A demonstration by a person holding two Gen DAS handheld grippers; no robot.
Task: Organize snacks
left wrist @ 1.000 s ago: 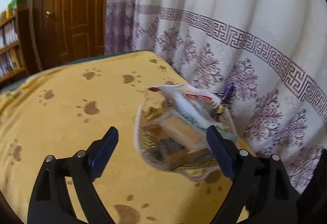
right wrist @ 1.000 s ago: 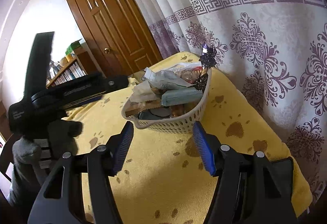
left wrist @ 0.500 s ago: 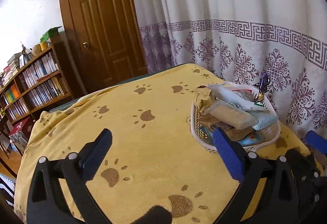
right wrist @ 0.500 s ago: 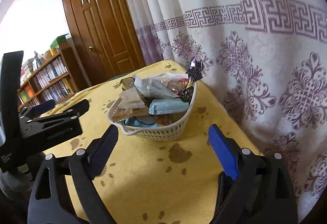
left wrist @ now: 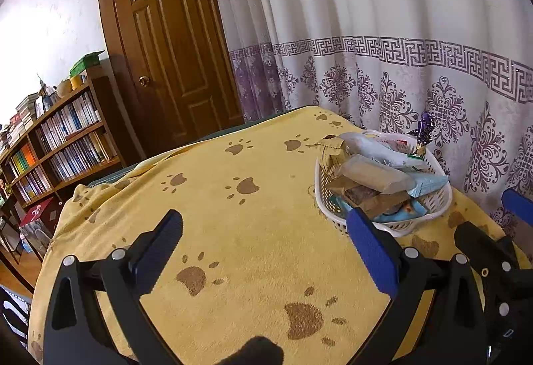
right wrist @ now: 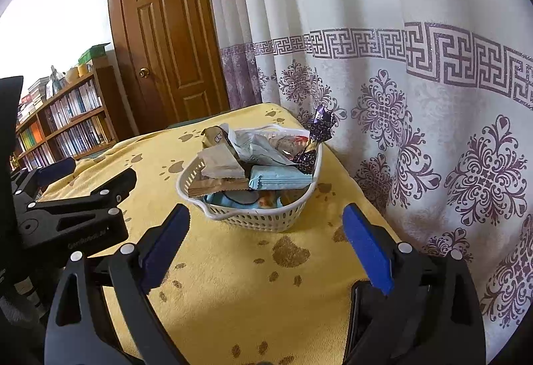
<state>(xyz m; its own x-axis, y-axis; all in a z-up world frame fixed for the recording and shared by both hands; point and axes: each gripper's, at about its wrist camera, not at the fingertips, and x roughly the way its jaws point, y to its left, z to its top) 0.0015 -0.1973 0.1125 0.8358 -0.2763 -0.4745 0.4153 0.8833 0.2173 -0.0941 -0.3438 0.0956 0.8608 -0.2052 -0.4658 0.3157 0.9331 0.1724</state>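
White plastic basket (right wrist: 256, 218) heaped with wrapped snacks (right wrist: 279, 180), at twelve o'clock from the right gripper (right wrist: 266, 245) on the yellow paw-print cloth (right wrist: 233, 281), near the curtain (right wrist: 433, 131). Right jaws just widened, spread, holding nothing. Left gripper (left wrist: 263, 245) likewise spread and bare; basket at two o'clock.

a table is covered by a yellow cloth (left wrist: 253, 231) printed with brown paw marks, reaching to its edges. a white slotted basket (right wrist: 256, 218) heaped with wrapped snacks (right wrist: 279, 178) sits directly on the cloth, near the far corner beside the patterned curtain (right wrist: 416, 98).
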